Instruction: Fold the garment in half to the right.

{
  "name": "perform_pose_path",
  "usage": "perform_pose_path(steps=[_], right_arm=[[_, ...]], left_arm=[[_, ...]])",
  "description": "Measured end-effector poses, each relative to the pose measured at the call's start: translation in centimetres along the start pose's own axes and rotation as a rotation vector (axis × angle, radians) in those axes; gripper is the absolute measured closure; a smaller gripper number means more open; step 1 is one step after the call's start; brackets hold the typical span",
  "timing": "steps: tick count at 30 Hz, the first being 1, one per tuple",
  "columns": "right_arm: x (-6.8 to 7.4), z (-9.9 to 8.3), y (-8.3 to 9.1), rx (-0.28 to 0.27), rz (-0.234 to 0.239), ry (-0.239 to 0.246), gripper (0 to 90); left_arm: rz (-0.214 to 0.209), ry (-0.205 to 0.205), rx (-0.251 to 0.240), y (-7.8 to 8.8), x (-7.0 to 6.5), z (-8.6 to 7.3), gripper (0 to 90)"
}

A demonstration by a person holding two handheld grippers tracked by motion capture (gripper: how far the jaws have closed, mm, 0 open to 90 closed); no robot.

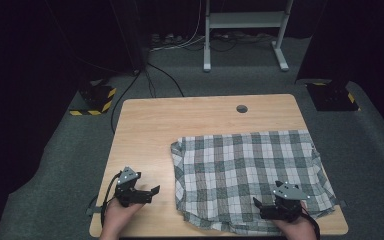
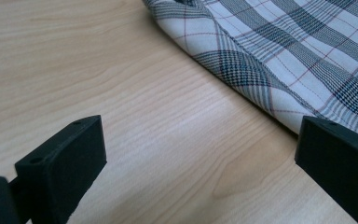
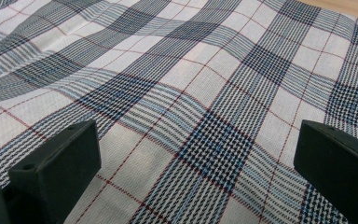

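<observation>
Checked cloth: lies spread on the right half of the wooden table, its near edge and right edge reaching the table's edges; folds show along its left border. Left gripper: held over bare wood at the near left, just beside the cloth's left border; jaws spread wide, nothing between them. Right gripper: held over the cloth's near right part; jaws spread wide above the fabric, gripping none of it.
</observation>
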State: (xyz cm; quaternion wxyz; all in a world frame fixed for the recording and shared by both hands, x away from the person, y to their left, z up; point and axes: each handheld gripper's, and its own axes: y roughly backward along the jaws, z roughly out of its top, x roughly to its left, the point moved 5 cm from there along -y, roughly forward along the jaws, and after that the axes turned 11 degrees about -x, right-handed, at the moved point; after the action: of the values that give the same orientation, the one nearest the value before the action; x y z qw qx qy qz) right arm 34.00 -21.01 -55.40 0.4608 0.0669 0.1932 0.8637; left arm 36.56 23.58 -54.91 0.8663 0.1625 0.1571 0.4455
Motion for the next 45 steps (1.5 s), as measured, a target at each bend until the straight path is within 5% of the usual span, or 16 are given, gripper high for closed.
perform_pose_path(steps=[7, 12, 45], right_arm=[[0.1, 0.2, 0.3, -0.011, 0.002, 0.012, 0.3], [0.5, 0.4, 0.4, -0.016, 0.013, 0.021, 0.3], [2.8, -0.8, 1.7, -0.025, 0.036, -0.018, 0.5]], left_arm=[[-0.030, 0.015, 0.020, -1.8, -0.4, 1.6, 1.1], [-0.024, 0.001, 0.021, -2.9, -0.5, 2.3, 0.9], [0.008, 0.075, 0.037, -11.7, 1.3, 5.0, 3.0]])
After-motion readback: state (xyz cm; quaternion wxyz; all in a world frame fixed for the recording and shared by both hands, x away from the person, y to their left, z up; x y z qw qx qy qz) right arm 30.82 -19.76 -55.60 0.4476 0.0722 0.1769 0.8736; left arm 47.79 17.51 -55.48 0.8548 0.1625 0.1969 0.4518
